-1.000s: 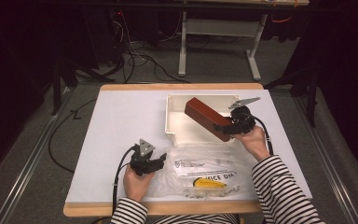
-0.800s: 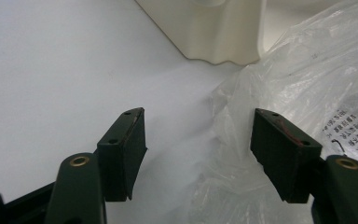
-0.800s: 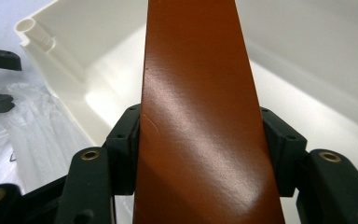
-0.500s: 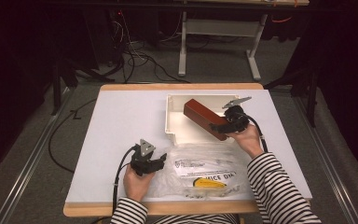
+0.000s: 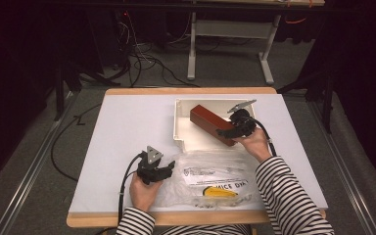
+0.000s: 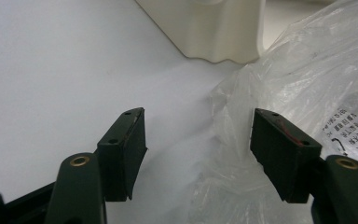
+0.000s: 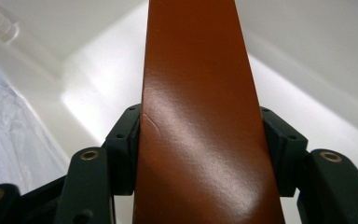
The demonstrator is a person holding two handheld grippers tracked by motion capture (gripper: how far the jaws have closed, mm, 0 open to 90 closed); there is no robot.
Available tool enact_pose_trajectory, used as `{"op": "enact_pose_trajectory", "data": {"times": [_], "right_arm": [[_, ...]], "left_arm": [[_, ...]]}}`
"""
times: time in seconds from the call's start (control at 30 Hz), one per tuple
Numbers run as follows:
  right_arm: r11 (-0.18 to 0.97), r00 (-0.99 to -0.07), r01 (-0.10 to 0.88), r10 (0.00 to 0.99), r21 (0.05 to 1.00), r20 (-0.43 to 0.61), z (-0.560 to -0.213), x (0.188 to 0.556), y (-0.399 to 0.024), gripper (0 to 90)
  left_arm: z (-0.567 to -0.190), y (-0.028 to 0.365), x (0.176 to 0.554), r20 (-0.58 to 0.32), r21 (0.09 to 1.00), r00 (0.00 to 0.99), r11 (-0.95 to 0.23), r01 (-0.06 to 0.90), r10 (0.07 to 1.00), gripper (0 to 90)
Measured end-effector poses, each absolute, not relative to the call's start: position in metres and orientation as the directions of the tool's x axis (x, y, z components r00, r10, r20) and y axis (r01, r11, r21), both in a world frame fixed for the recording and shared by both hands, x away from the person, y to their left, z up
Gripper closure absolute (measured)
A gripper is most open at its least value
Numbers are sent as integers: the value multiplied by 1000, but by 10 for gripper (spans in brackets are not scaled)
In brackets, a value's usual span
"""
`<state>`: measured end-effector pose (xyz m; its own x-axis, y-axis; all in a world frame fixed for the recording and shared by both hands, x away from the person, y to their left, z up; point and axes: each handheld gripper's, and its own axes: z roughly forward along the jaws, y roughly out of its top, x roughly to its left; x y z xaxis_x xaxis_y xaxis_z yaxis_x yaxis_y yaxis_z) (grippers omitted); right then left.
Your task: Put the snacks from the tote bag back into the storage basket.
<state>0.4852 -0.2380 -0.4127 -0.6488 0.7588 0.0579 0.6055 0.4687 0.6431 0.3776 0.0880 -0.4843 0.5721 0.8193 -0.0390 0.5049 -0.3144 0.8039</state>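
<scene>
1. In the high view, the right hand-held gripper (image 5: 227,131) is seen clamped on a reddish-brown box (image 5: 209,122), which is held tilted over the cream tray (image 5: 182,128); the far end of the box lies within the tray's walls, ahead of the gripper.
2. In the same view, the left hand-held gripper (image 5: 162,171) is held at the near left of the white tabletop (image 5: 127,127), its jaws released and nothing clamped between them. A clear plastic bag (image 5: 210,178) lies just to its right. Dark lettering is printed on the bag, but only fragments such as "ICE" can be made out; a yellow shape is seen inside it.
3. In the left gripper view, the jaws of the left hand-held gripper (image 6: 198,140) are seen standing apart. The crumpled edge of the plastic bag (image 6: 307,79) reaches between them and touches the right jaw, but is not pinched. Small black print is seen on the bag at the right edge, too small to be read. A corner of the tray (image 6: 214,28) is seen ahead of the jaws.
4. In the right gripper view, the box (image 7: 200,121) is gripped on both long sides by the right hand-held gripper (image 7: 200,144). No label or writing is seen on its glossy face; a slight crease is seen near the left jaw. The tray (image 7: 93,88) lies beneath and ahead.
</scene>
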Motion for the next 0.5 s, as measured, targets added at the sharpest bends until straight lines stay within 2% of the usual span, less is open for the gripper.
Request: {"op": "enact_pose_trajectory", "data": {"times": [0.5], "right_arm": [[515,-649,643,759,567,45,-423,494,-232,404]], "left_arm": [[-484,87,377,-27,801,576,-327,501,817,361]]}}
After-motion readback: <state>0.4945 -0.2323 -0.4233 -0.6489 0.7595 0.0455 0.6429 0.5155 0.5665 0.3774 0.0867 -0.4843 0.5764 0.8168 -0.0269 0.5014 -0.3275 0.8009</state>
